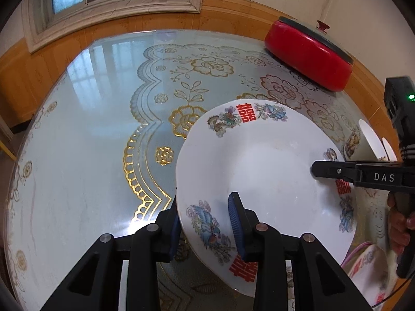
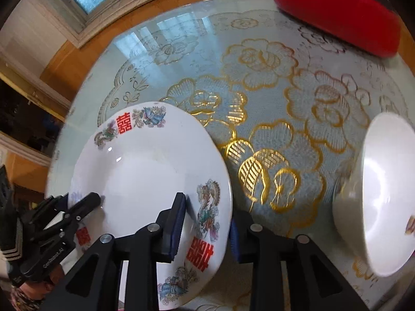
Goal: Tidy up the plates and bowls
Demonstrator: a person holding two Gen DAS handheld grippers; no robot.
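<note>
A white plate [image 1: 259,160] with red double-happiness characters and bird motifs hangs tilted just above the glass-topped table [image 1: 77,142]. My left gripper [image 1: 203,204] is shut on its near rim, one pad inside the plate and one under the edge. From the right, my right gripper [image 1: 317,171] reaches onto the opposite rim. In the right wrist view the plate [image 2: 145,171] has its rim between the pads of my right gripper [image 2: 208,207], which is shut on it. The left gripper [image 2: 90,200] shows at the plate's left edge.
A red pot [image 1: 308,57] with a lid stands at the table's far right edge. A white bowl [image 2: 384,194] sits to the right of the plate. A pink-patterned dish [image 1: 368,267] lies near the front right. The person's hand [image 1: 399,223] holds the right gripper's handle.
</note>
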